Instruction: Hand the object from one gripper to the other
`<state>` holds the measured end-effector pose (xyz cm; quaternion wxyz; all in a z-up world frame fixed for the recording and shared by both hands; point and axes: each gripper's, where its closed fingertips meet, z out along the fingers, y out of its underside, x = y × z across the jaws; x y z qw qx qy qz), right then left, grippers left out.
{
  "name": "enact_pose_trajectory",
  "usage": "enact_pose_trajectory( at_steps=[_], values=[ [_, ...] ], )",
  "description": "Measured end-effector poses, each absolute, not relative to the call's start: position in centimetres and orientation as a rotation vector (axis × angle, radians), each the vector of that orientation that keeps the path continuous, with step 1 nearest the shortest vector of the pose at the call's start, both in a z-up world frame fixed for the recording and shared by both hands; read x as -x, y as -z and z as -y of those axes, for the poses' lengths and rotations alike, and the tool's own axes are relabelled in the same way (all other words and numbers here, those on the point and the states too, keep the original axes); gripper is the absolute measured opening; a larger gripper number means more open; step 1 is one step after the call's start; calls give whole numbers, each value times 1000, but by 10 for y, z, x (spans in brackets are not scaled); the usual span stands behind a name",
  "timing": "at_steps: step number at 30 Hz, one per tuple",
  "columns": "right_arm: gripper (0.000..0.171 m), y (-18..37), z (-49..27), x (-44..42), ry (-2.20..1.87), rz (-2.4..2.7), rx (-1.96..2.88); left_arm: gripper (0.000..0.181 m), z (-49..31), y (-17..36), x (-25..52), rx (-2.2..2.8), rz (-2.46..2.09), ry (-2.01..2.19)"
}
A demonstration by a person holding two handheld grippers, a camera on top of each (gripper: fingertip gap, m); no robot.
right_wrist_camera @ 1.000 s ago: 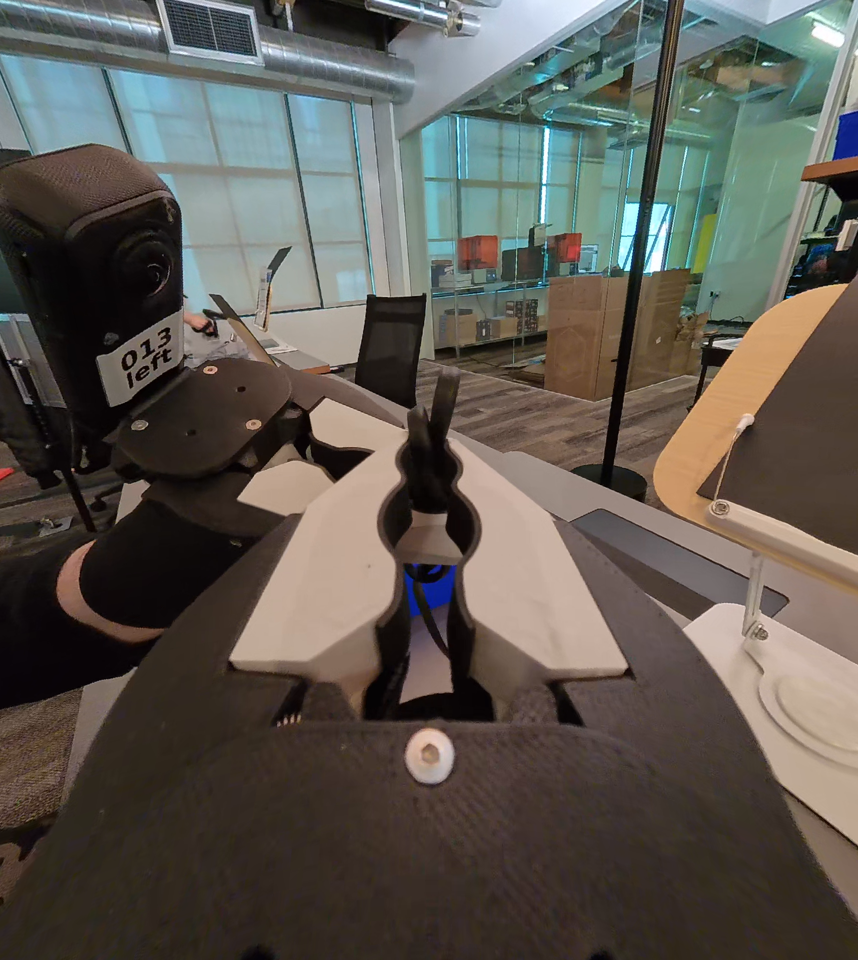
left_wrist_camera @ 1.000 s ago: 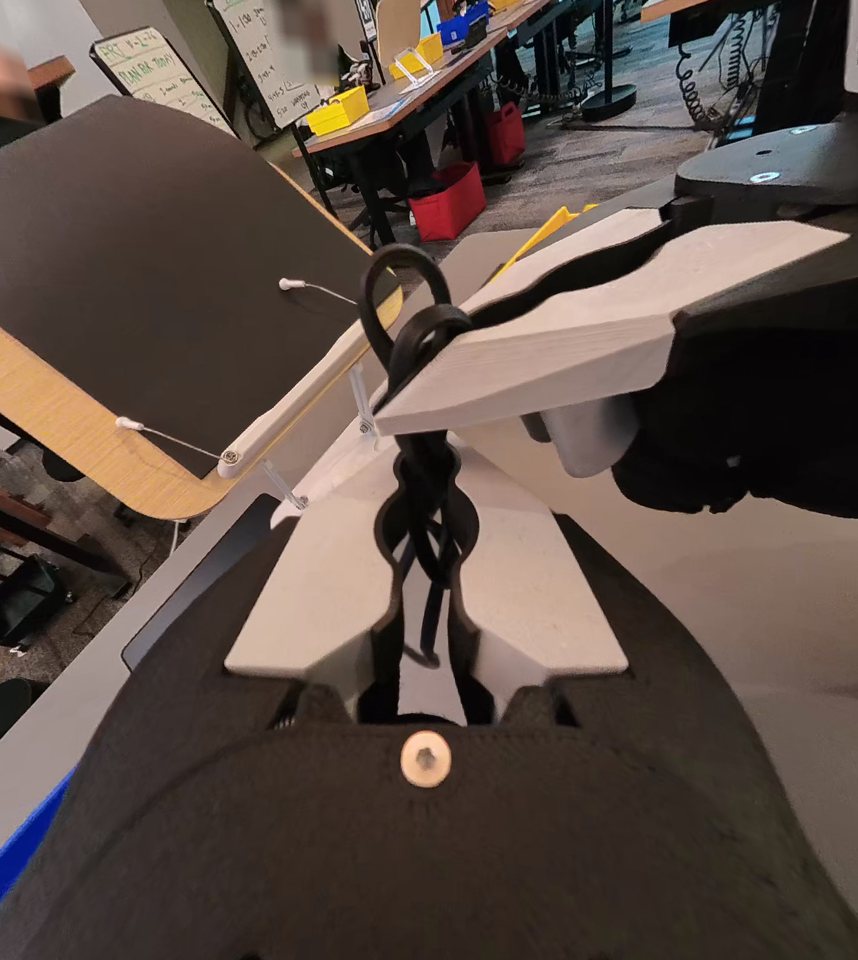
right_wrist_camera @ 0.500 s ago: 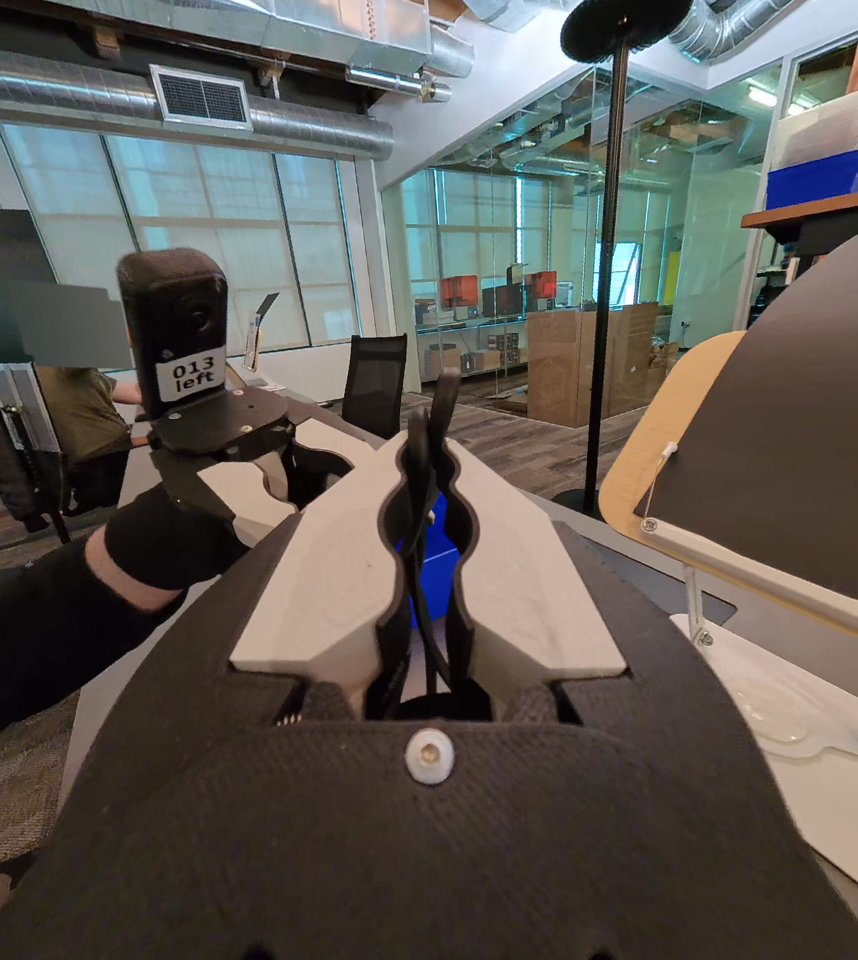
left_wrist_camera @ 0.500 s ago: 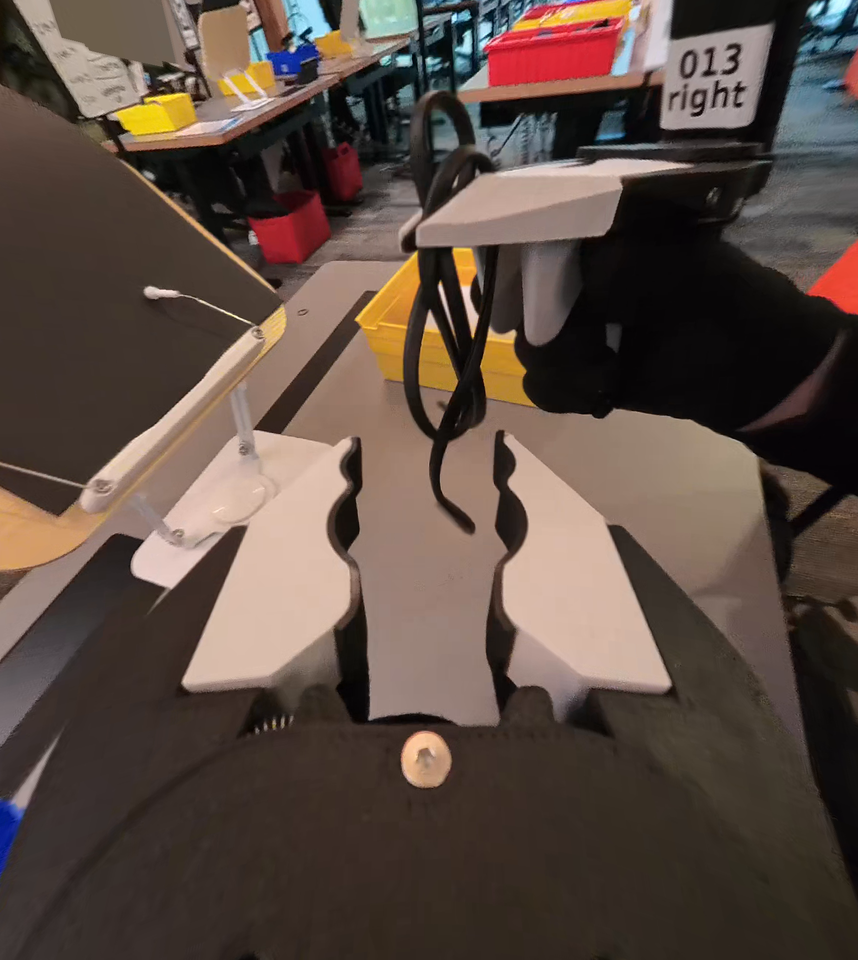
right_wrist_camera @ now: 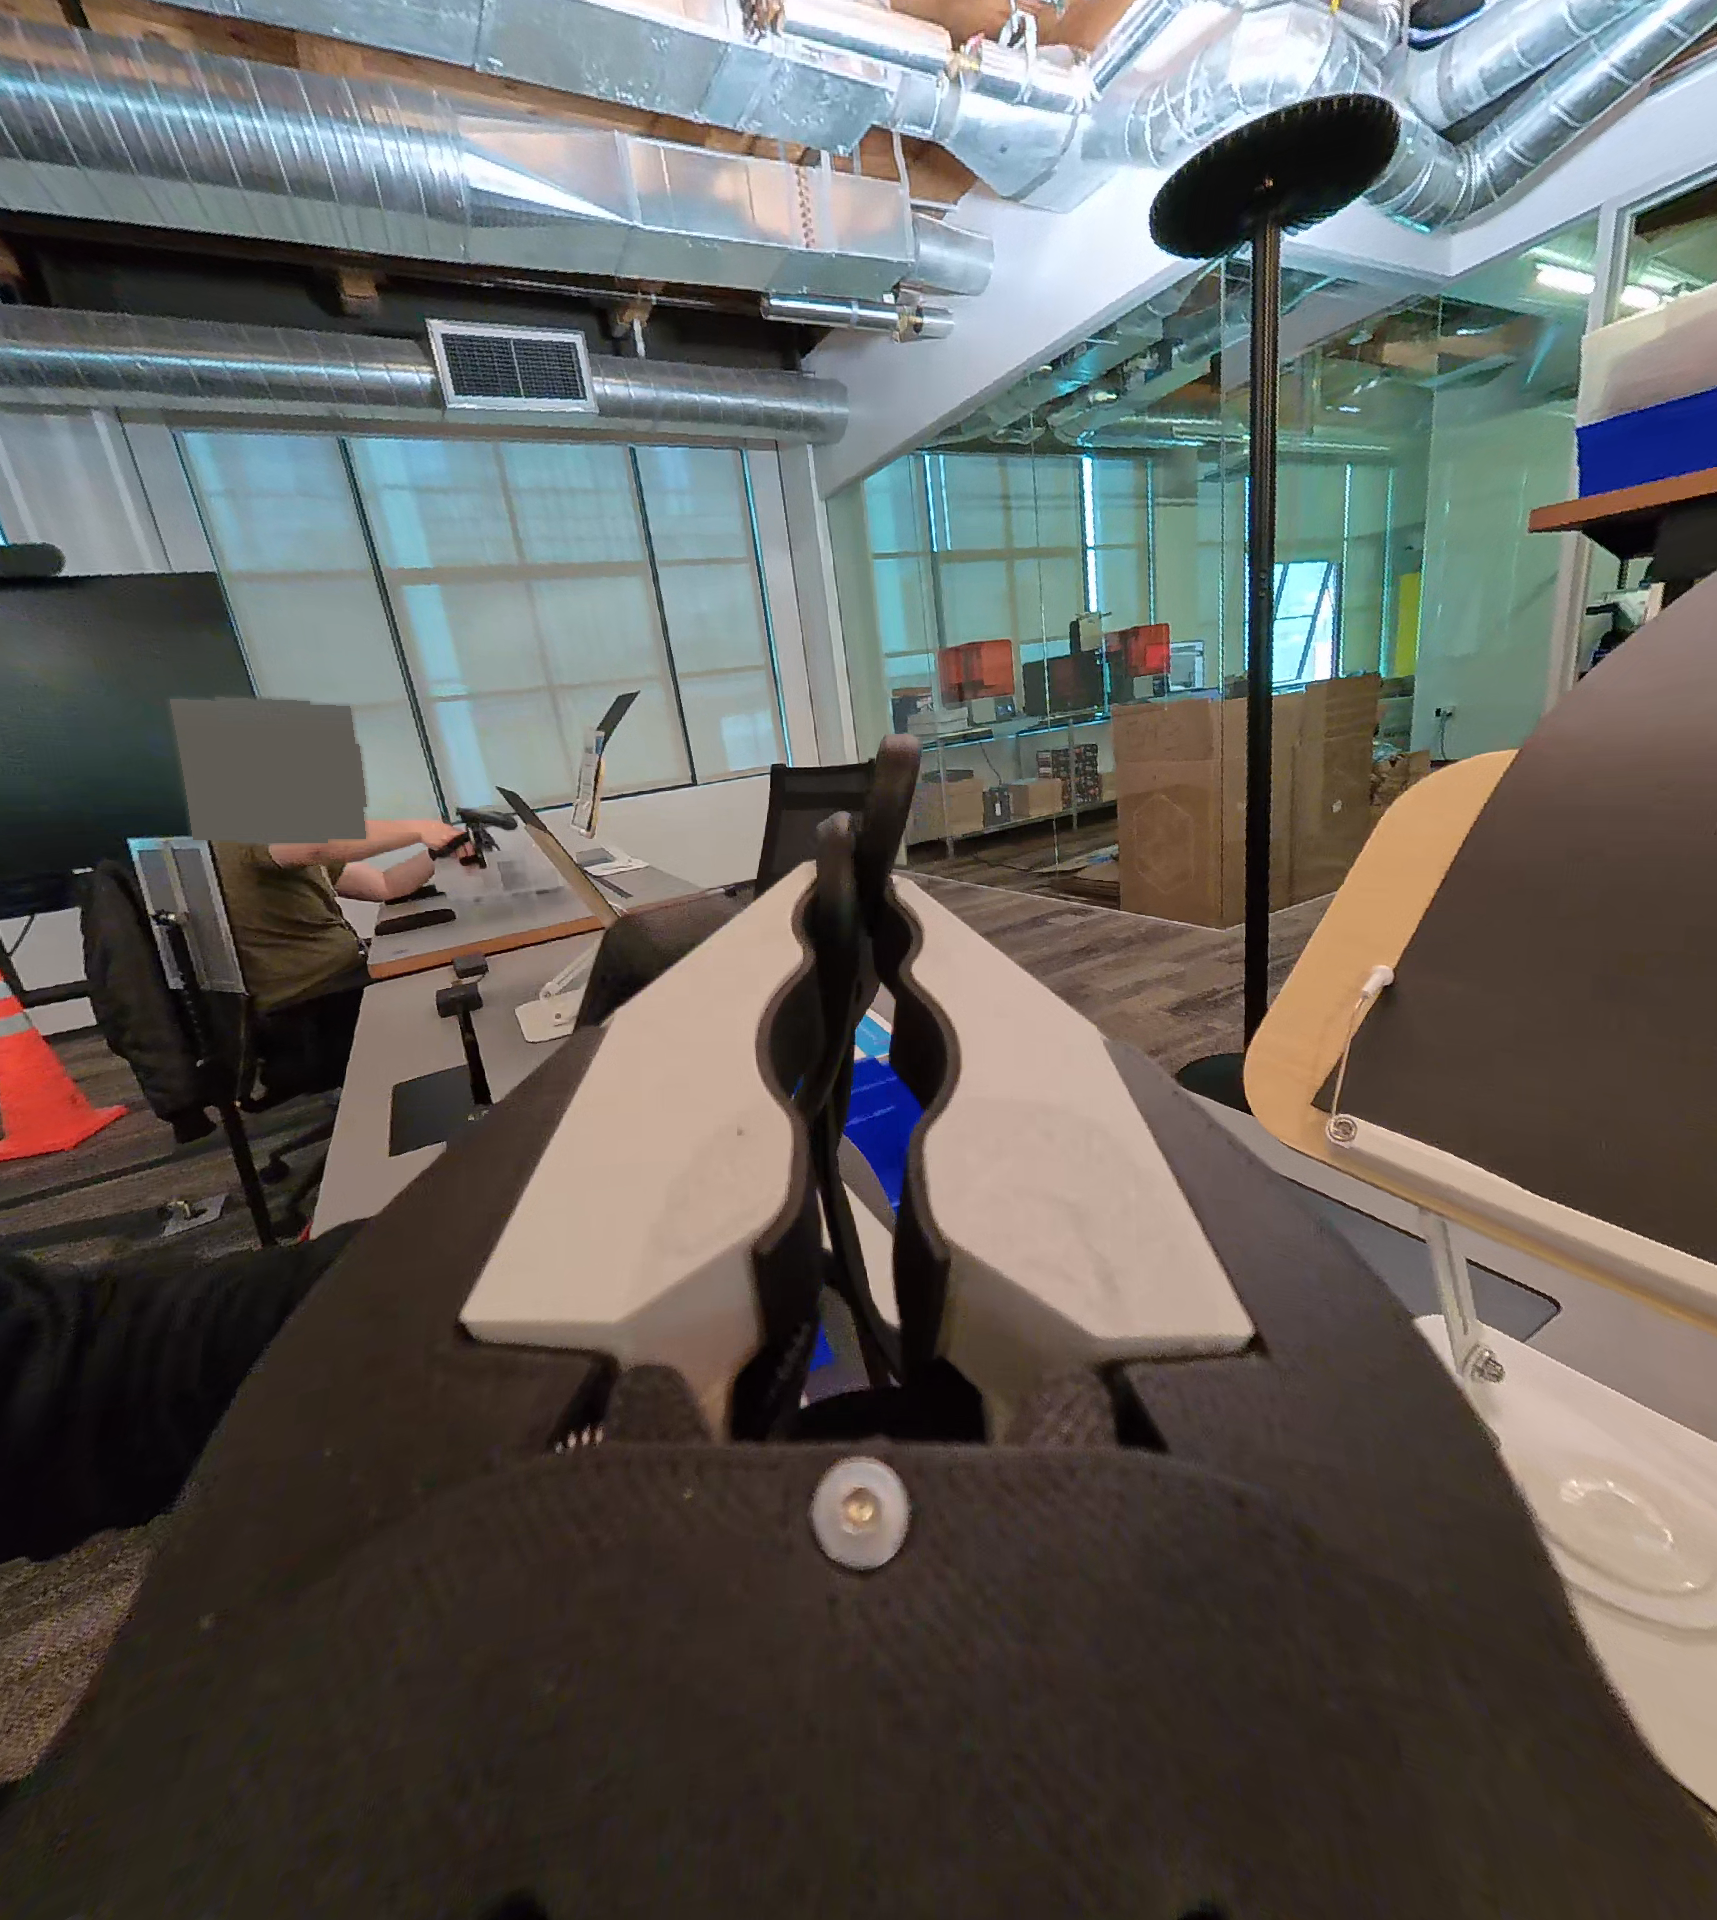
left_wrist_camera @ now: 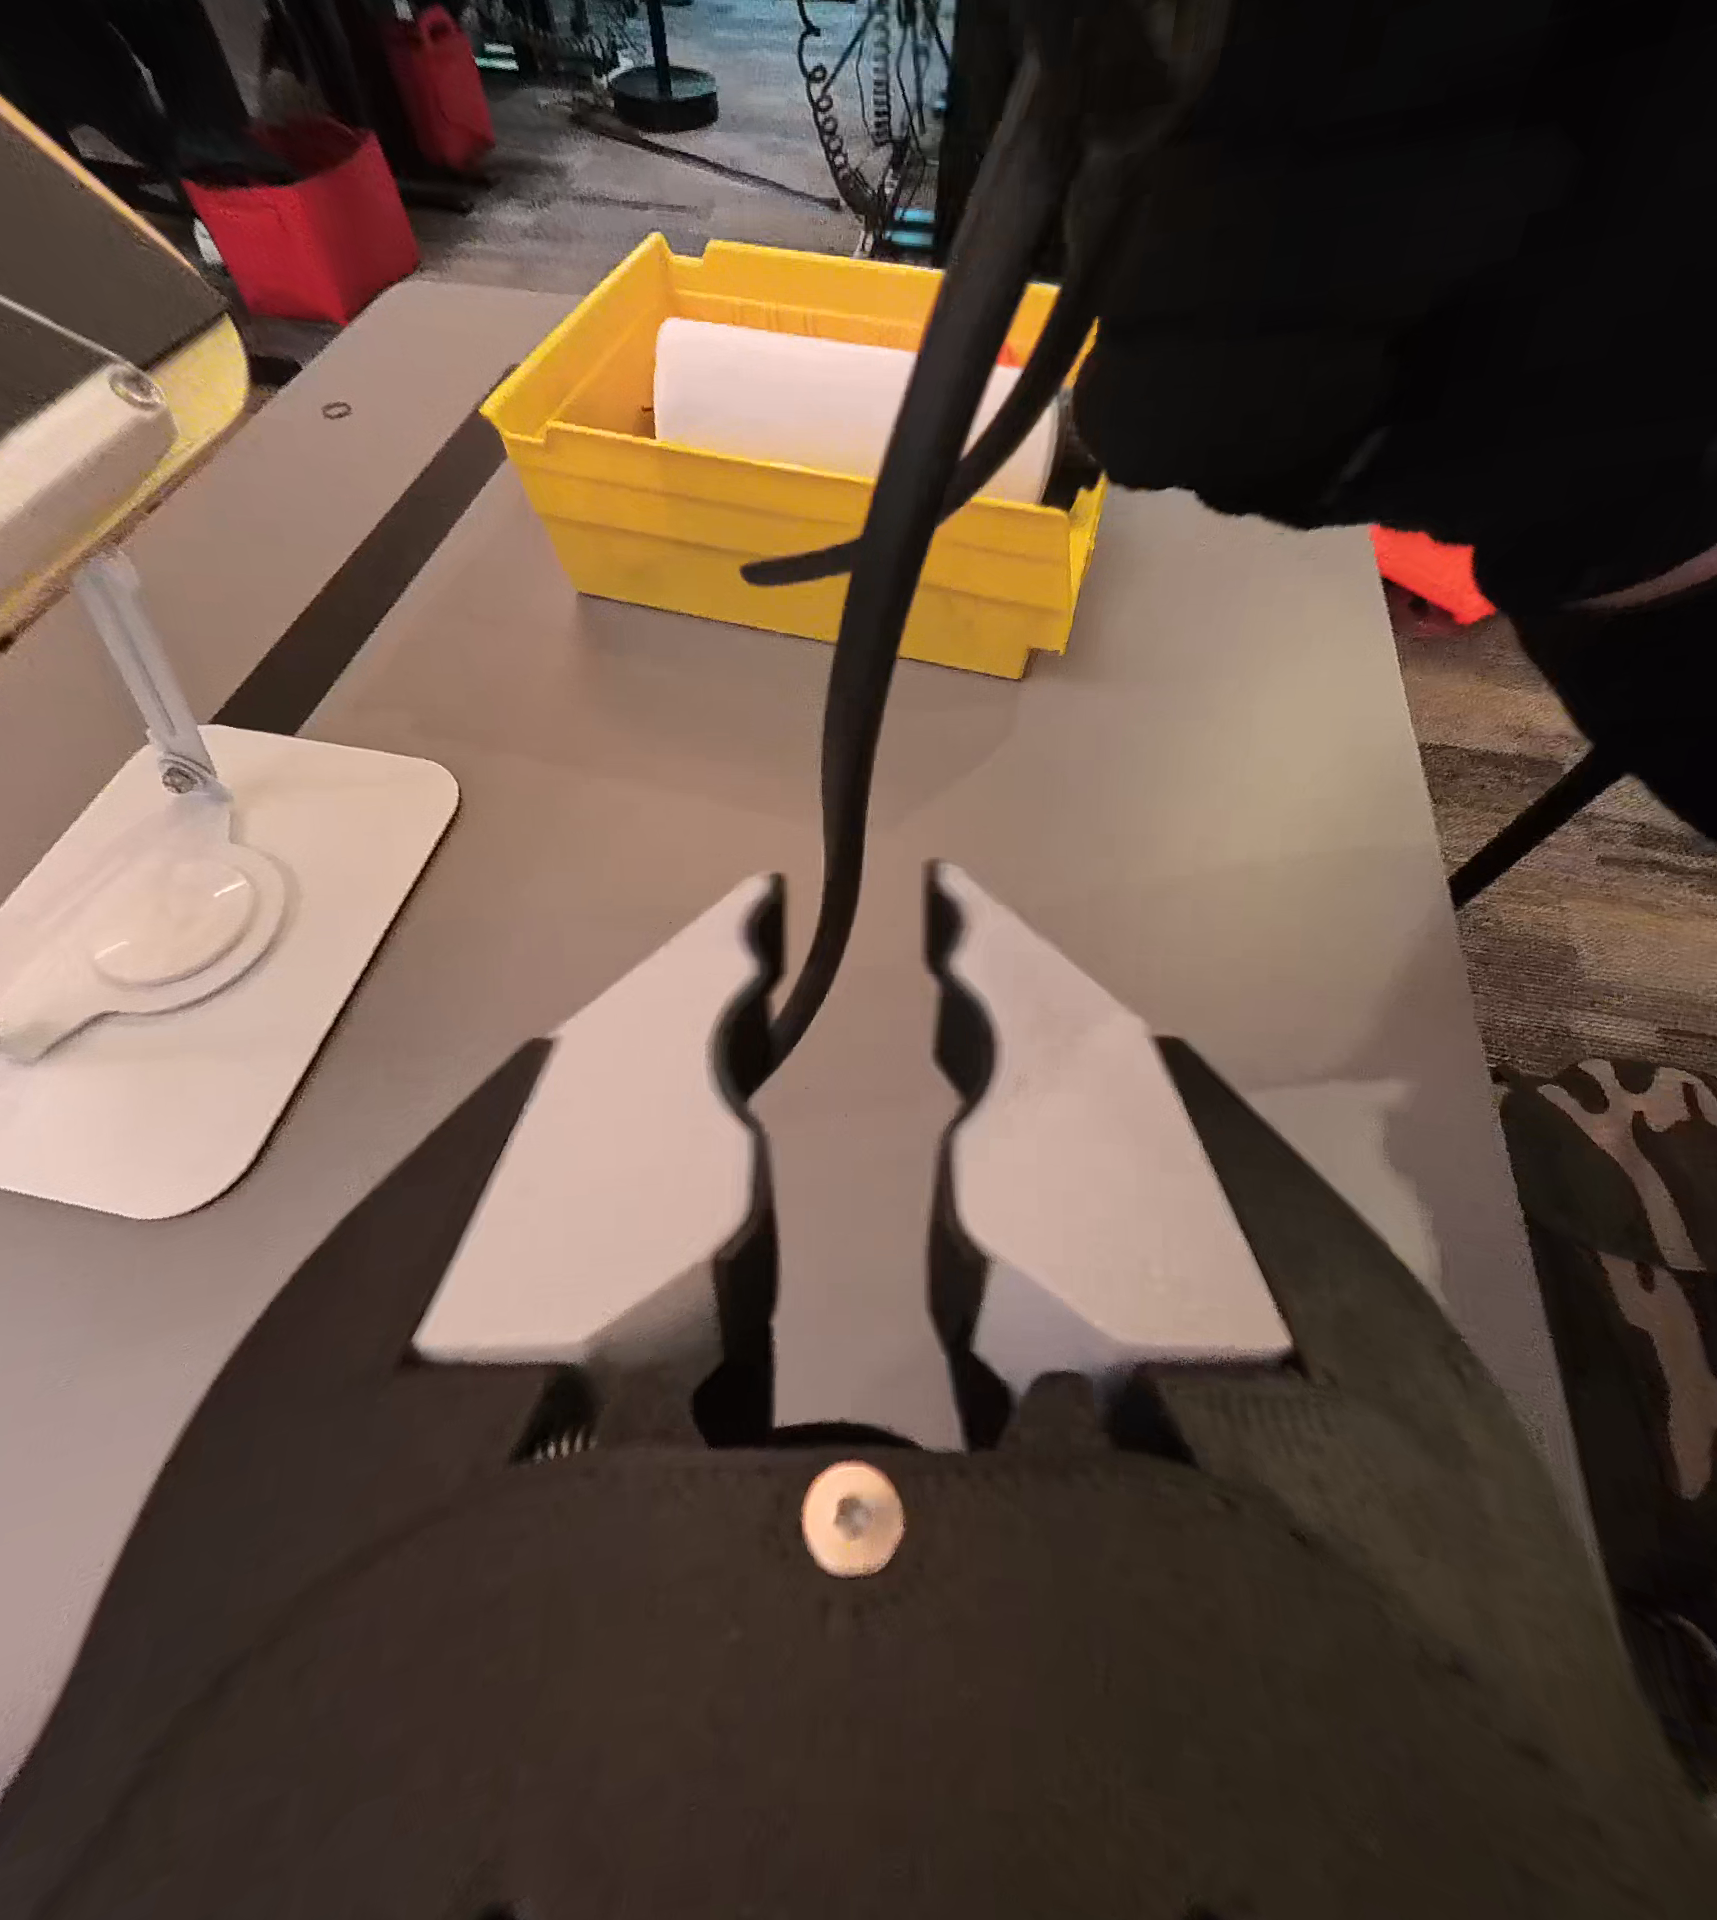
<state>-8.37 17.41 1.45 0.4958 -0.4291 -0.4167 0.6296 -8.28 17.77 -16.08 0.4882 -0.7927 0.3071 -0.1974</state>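
A black cable bundle [right_wrist_camera: 859, 935] is clamped between the white fingers of my right gripper [right_wrist_camera: 854, 883], its looped end sticking out past the tips. In the left wrist view the cable [left_wrist_camera: 921, 447] hangs down from a black-gloved hand [left_wrist_camera: 1405, 260] at the top right. Its loose end dangles into the gap of my left gripper [left_wrist_camera: 854, 894], beside the left finger [left_wrist_camera: 625, 1122]. The left jaws stand apart and grip nothing.
A yellow bin [left_wrist_camera: 792, 509] holding a white roll [left_wrist_camera: 802, 405] sits on the grey table [left_wrist_camera: 1197, 779] ahead. A white stand base [left_wrist_camera: 158, 966] with a tilted dark board [right_wrist_camera: 1643, 935] is at the left. A seated person [right_wrist_camera: 293, 914] works at a far desk. Some 15 cm of space lies between my two pairs of fingers. The white stand base [left_wrist_camera: 158, 966] sits 30 cm or so from the ends of my left fingers.
The left gripper opened and let go of the cable, then dropped lower. The right gripper stayed shut on the cable and lifted it up and away.
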Motion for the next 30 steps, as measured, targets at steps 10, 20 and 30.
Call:
enact_pose_trajectory(
  at_steps=[10, 20, 30],
  values=[
    [4, -14, -163, 80, -1602, 1109, 1021, 0, -182, 139, 121, 1860, -799, 117],
    [3, 23, -150, 95, -1307, 1403, 1062, 0, -164, 100, 136, 1781, -914, -194],
    [3, 55, -132, 110, -1206, 1578, 1082, 2, -156, 66, 124, 1649, -856, -145]
  ],
)
